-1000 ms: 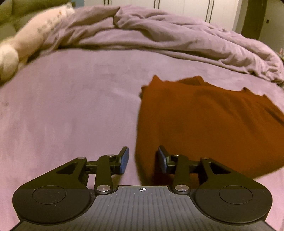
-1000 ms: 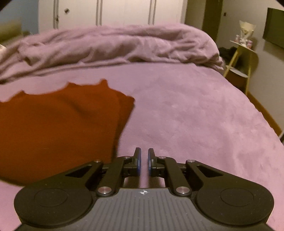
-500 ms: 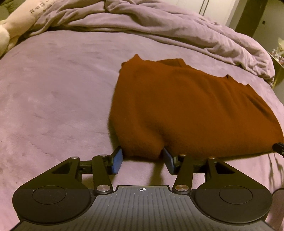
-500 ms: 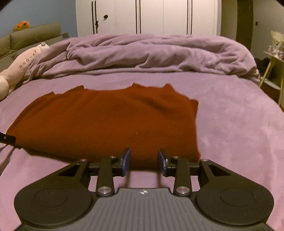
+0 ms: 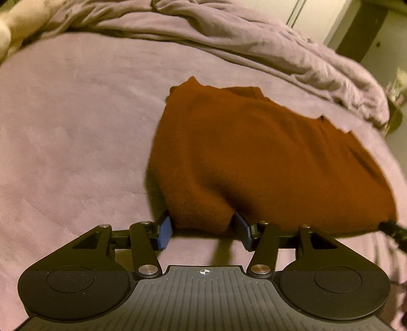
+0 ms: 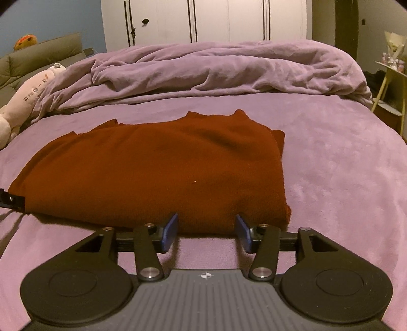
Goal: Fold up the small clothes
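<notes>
A rust-brown knitted sweater (image 5: 254,152) lies folded flat on the purple bed cover (image 5: 76,152). My left gripper (image 5: 203,229) is at its near left corner; the jaws are opening, and a bulge of the hem sits between the blue pads (image 5: 164,230). In the right wrist view the sweater (image 6: 165,173) fills the middle. My right gripper (image 6: 206,231) is at its near right corner with jaws opening and the hem edge between the pads (image 6: 170,229). Neither pair of pads clamps the cloth. Each gripper's tip shows at the edge of the other's view.
A crumpled purple duvet (image 6: 216,68) is heaped across the far side of the bed. A pale plush toy (image 6: 28,94) lies at the far left by a green sofa (image 6: 30,58). White wardrobe doors (image 6: 203,20) stand behind; a yellow side table (image 6: 391,84) is at the right.
Both grippers came up to the sweater's near edge. The right jaws went from shut to wide apart. The left jaws widened and now straddle the corner.
</notes>
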Tool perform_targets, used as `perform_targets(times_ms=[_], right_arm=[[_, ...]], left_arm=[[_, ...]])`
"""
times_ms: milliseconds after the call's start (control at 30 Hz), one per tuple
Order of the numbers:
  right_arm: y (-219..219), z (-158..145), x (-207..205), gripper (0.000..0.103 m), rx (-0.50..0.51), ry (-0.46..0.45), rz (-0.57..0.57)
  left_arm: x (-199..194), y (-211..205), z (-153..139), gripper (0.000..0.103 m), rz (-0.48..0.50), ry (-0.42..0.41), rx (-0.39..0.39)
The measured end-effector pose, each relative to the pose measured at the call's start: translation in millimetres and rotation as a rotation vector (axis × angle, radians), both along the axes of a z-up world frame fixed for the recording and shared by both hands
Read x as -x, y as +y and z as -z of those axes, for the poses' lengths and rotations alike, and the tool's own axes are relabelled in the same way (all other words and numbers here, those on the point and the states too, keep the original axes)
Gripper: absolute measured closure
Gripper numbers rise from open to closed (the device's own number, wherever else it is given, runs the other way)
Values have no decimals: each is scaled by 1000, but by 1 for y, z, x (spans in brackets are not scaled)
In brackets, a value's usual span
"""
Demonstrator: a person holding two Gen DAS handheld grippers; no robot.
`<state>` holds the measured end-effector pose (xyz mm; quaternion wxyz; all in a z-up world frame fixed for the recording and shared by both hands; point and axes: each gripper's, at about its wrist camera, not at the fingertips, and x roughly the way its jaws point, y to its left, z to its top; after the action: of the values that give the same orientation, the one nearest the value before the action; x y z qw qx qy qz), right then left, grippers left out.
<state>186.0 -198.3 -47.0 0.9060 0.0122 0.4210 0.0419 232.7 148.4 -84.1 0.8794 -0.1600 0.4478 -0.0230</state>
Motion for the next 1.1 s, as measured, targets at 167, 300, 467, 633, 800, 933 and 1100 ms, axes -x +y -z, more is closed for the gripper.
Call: perform_targets(times_ms=[167, 300, 467, 633, 800, 933, 1100], right_arm=[[-2, -5, 4, 43, -11, -16, 17], [-2, -5, 6, 42, -24, -16, 17], [4, -7, 5, 42, -30, -20, 9], [16, -14, 0, 42, -40, -45, -13], [40, -16, -15, 55, -38, -73, -76], [62, -11, -27, 75, -52, -76, -125], [93, -4, -37, 79, -64, -76, -197]], left_arm=[[1, 23, 8, 41, -15, 14, 255], [-2, 34, 21, 40, -24, 31, 468], [-21, 44, 41, 38, -100, 32, 627], [-38, 46, 48, 44, -180, 7, 676], [-48, 50, 51, 67, -207, 4, 644], [-48, 54, 52, 76, -232, -3, 657], [-46, 52, 42, 78, -205, -33, 604]])
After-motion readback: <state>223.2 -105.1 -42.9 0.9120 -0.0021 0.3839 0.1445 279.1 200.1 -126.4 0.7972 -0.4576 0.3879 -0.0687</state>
